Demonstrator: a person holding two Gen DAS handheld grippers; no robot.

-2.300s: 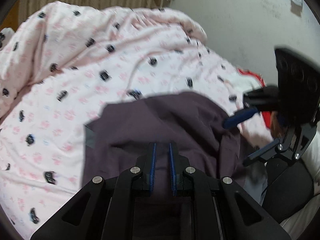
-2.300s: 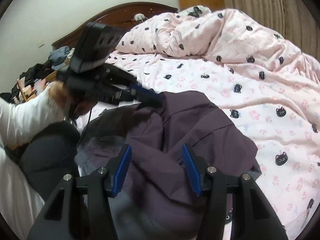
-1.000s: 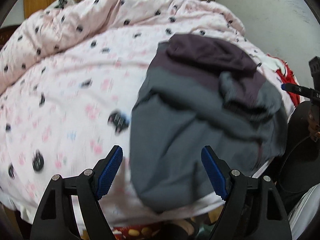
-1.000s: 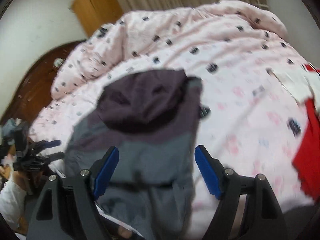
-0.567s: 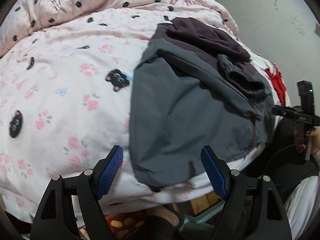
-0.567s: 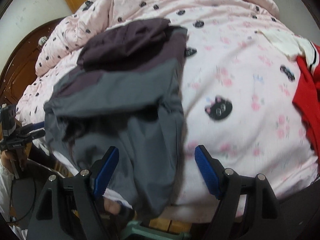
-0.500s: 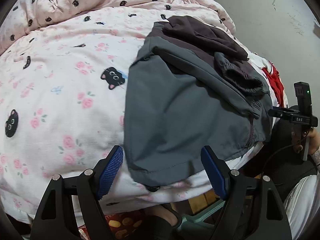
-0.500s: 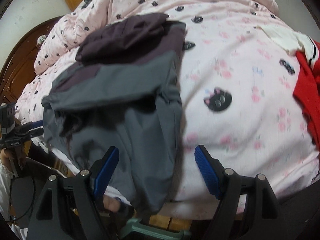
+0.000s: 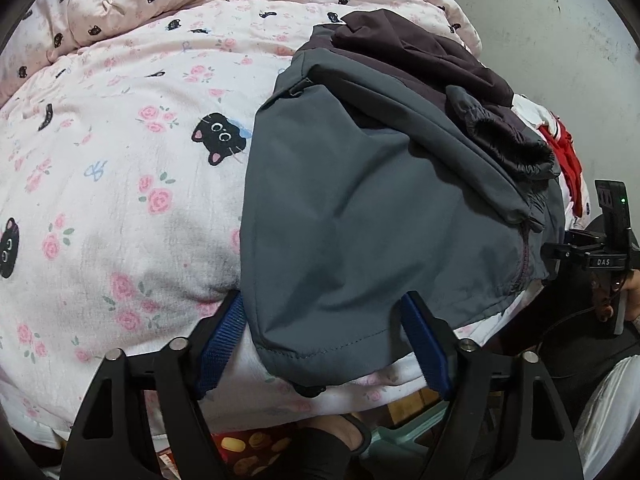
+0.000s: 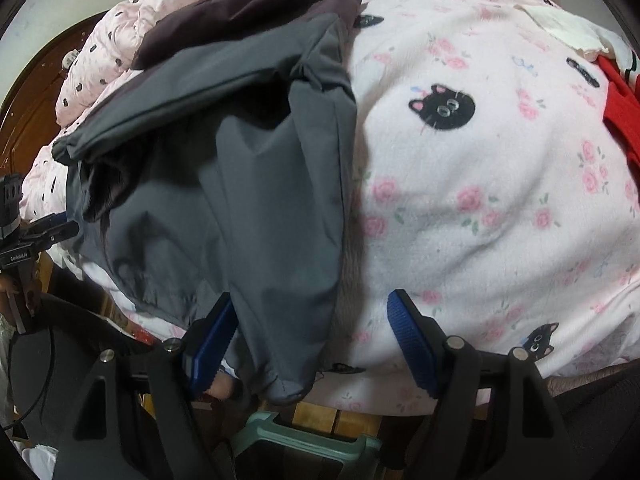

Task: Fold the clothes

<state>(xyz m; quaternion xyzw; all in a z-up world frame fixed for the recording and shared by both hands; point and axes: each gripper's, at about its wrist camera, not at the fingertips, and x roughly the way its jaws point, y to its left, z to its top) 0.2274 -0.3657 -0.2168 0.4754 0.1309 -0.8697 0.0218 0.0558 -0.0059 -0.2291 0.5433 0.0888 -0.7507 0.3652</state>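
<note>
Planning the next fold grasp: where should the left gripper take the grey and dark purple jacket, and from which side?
Grip the grey and dark purple jacket at its stitched bottom hem, coming from the bed's near edge. The hem overhangs the pink cat-print quilt, so a finger fits under. The left gripper already straddles it, open.

The jacket [image 9: 360, 216] is of smooth, matt grey woven cloth, with a darker purple-brown part [image 9: 416, 52] of the same matt look. The quilt [image 9: 120, 168] is soft pink cloth, a little fuzzy. Each tool, left [image 9: 324, 344] and right [image 10: 312, 340], has black matt plastic arms with metal screws; its blue pads [image 10: 412, 340] look ribbed and rough. The headboard [image 10: 36, 92] is glossy dark wood.
</note>
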